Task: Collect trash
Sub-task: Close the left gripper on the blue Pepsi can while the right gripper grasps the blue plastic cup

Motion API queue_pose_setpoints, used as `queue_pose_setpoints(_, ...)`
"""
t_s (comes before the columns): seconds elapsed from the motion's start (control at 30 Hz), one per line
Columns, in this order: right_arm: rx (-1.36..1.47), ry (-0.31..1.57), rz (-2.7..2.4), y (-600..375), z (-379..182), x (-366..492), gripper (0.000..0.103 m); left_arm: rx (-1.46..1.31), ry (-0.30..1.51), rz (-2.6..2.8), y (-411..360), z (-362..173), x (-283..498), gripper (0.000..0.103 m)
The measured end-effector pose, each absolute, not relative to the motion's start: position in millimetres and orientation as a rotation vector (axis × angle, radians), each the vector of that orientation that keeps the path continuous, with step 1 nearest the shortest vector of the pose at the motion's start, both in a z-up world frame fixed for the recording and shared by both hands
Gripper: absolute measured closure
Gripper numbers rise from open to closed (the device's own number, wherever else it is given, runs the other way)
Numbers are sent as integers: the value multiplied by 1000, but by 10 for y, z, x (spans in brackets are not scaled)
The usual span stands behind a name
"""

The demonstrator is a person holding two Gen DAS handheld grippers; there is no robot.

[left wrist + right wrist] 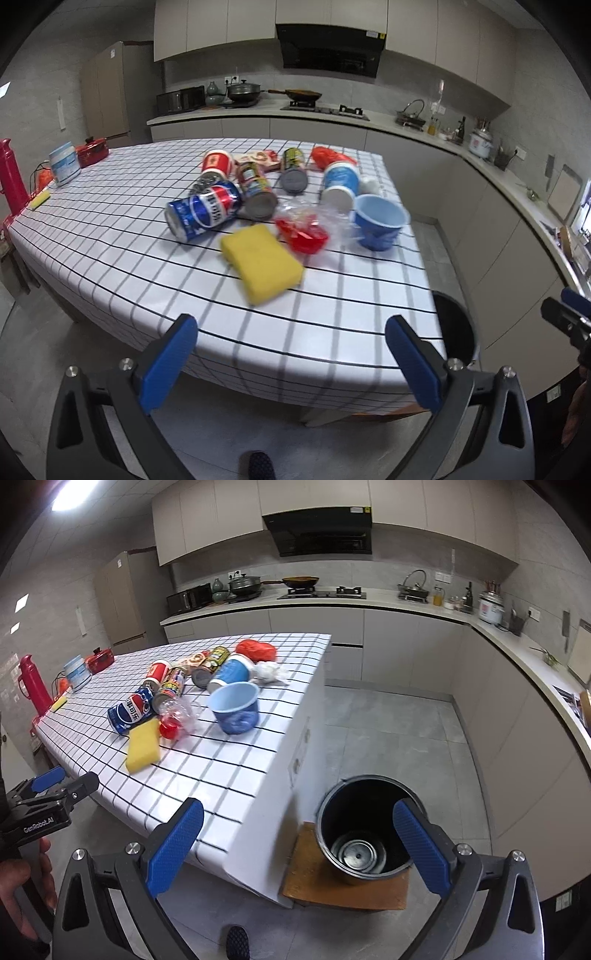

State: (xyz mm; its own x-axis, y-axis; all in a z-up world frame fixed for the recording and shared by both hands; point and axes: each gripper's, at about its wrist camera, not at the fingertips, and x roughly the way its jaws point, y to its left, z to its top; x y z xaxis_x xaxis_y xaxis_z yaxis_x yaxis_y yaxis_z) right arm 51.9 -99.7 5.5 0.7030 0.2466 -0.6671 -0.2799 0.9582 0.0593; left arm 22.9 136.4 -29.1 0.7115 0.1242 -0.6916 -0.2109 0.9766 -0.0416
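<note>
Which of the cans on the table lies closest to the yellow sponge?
The blue Pepsi can, on its side just beyond the yellow sponge. The other cans lie farther back in the pile.

left gripper (291,362): fingers spread wide, empty | right gripper (299,843): fingers spread wide, empty

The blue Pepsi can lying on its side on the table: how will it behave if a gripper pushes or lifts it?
The blue Pepsi can lies on its side, so a push would probably roll it. It looks like thin metal, likely light and easily dented. The yellow sponge beside it may block rolling that way.
</note>
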Motion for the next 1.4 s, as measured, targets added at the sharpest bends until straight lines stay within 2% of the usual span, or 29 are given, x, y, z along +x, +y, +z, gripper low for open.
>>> queue_pose_setpoints(0.1, -55, 740, 293, -715, 49, 662, 0, -121, 756, 179, 1655, -327, 374, 1)
queue_pose_setpoints(0.23, -48, 750, 308, -372, 22, 875, 0, -120, 760, 158, 2005, -375, 576, 10)
queue_pose_setpoints(0.5, -30, 786, 281, 241, -191, 1282, 0, -81, 758, 132, 2606, -478, 1089, 10)
queue_pose_setpoints(0.87, -1, 862, 195, 630, -567, 1680, 0, -25, 842, 5, 2952, -807, 1886, 10)
queue_pose_setpoints(0.93, 7, 873, 183, 657, -613, 1735, 0, -24, 856, -9, 2963, -860, 1962, 15)
queue_pose_setpoints(1.13, 15, 889, 154, 705, -702, 1873, 0, -68, 845, -59, 2982, -821, 1928, 23)
queue_pose_setpoints(1.2, 25, 889, 147, 695, -706, 1901, 0, -87, 830, -68, 2963, -794, 1828, 23)
queue_pose_setpoints(1.27, 30, 889, 143, 685, -710, 1920, 0, -84, 820, -47, 2956, -782, 1806, 19)
queue_pose_setpoints(1.3, 29, 890, 141, 684, -722, 1931, 0, -74, 822, -37, 2944, -782, 1820, 13)
queue_pose_setpoints(1.4, 30, 904, 140, 691, -765, 1979, 0, -38, 845, -42, 2927, -808, 1990, 11)
